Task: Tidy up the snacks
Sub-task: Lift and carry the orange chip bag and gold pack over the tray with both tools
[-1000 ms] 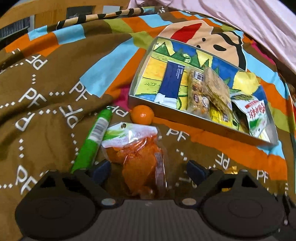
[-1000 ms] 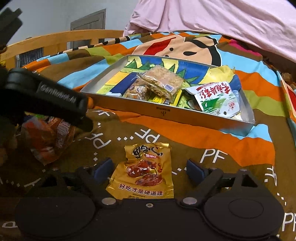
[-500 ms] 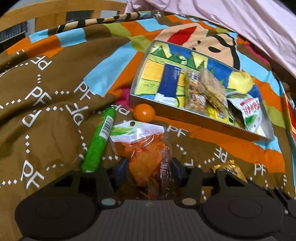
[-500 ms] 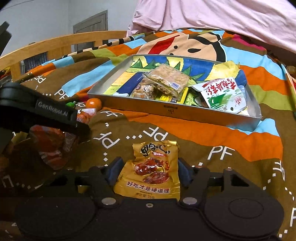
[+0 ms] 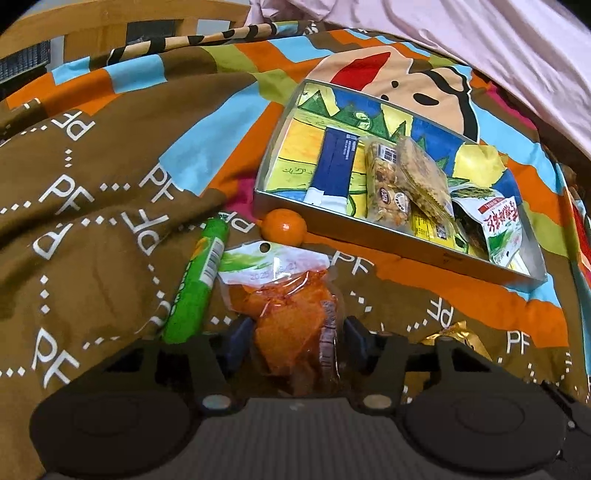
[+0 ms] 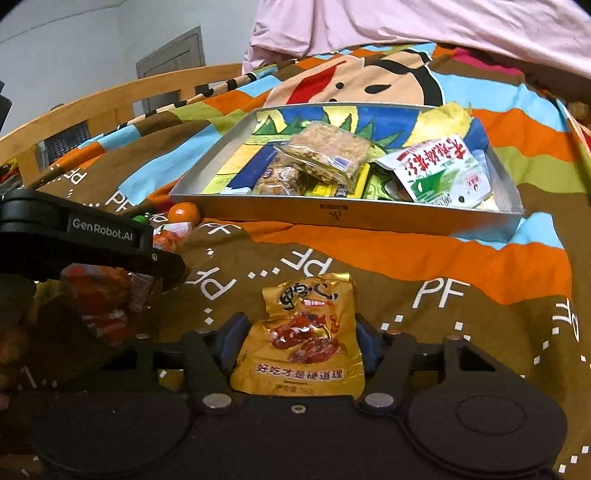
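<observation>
My left gripper (image 5: 293,341) is shut on a clear bag of orange snacks (image 5: 291,325) and holds it over the blanket. My right gripper (image 6: 299,345) is shut on a gold snack packet (image 6: 304,339). A silver tray (image 5: 369,242) lies ahead, also in the right wrist view (image 6: 332,216), holding a blue packet (image 5: 334,166), clear bags of cereal bars (image 5: 421,177) and a white and green packet (image 5: 500,225). The left gripper's body (image 6: 85,236) and its orange bag (image 6: 103,306) show at the left of the right wrist view.
A green tube (image 5: 197,280) and a small orange (image 5: 284,227) lie on the patterned blanket just left of the tray. A wooden bed rail (image 6: 122,99) runs behind. A pink quilt (image 6: 406,22) lies beyond the tray.
Both grippers have closed from open onto their packets: the left on the orange snack bag, the right on the gold packet. Both have lifted slightly.
</observation>
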Demonstrator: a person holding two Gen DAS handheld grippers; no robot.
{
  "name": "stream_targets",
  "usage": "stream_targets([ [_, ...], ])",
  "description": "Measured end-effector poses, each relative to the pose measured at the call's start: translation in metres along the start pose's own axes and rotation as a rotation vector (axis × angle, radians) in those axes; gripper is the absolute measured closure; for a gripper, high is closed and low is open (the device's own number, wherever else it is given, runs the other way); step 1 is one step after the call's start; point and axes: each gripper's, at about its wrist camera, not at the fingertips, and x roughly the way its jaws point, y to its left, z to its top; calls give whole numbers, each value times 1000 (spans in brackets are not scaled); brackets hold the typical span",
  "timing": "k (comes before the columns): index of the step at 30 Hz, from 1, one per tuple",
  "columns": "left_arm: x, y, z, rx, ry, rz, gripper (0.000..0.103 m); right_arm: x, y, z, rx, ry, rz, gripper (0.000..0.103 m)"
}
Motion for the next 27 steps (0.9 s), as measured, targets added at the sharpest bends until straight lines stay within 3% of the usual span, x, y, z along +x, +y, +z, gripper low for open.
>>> stream_targets([
  [8, -20, 7, -8, -11, 16, -60, 53, -9, 7, 2, -53, 3, -29, 50],
  [21, -59, 10, -38, -40, 70, -202, 54, -56, 18, -12, -86, 13, -105, 52],
  [27, -77, 14, -52, -74, 86, -251, 54, -84, 19, -23, -19, 27, -104, 52],
])
